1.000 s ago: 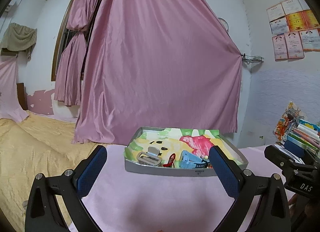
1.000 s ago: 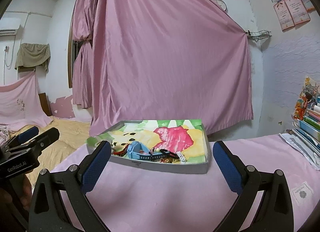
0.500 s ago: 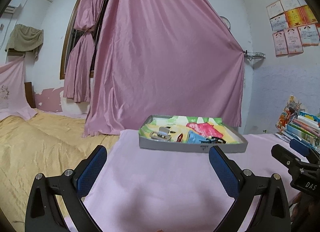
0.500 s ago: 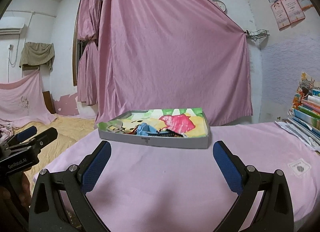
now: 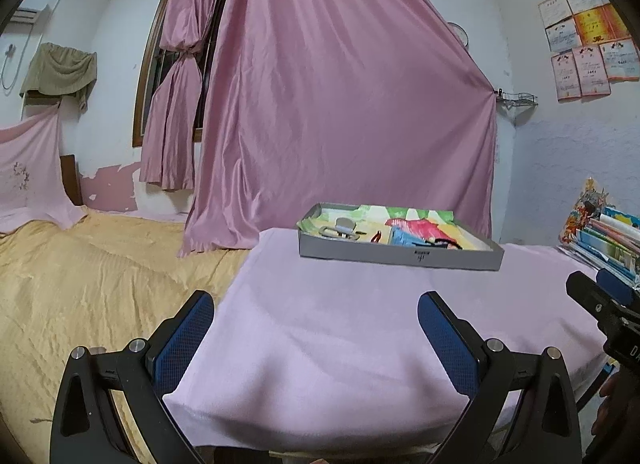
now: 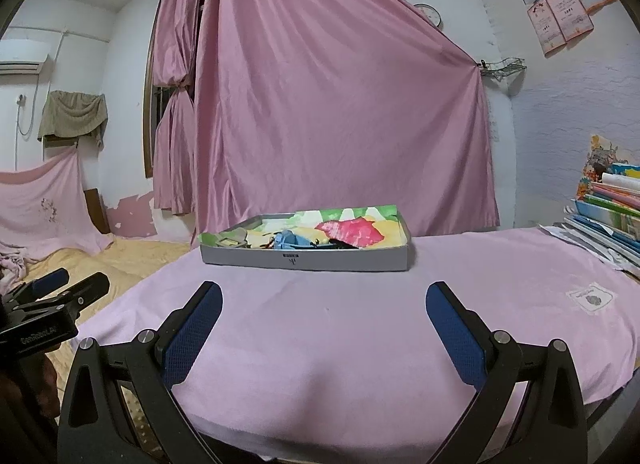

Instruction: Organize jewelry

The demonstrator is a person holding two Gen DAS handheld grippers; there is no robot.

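Your left wrist view shows the yellow bed cover (image 5: 80,284) at 9 o'clock and your right gripper (image 5: 600,296) at 3 o'clock. Your right wrist view shows instead a small white label (image 6: 591,297) sewn on the cloth at 3 o'clock, and your left gripper (image 6: 60,292) at 9 o'clock.

The jaws of both grippers are spread wide and hold nothing; they hang over the near edge of the bench (image 6: 360,324), which has a soft pink fleece cover.

The jewelry (image 6: 294,241) lies in the shallow grey rectangular tray (image 6: 304,260) at 12 o'clock, on a colourful paper lining.
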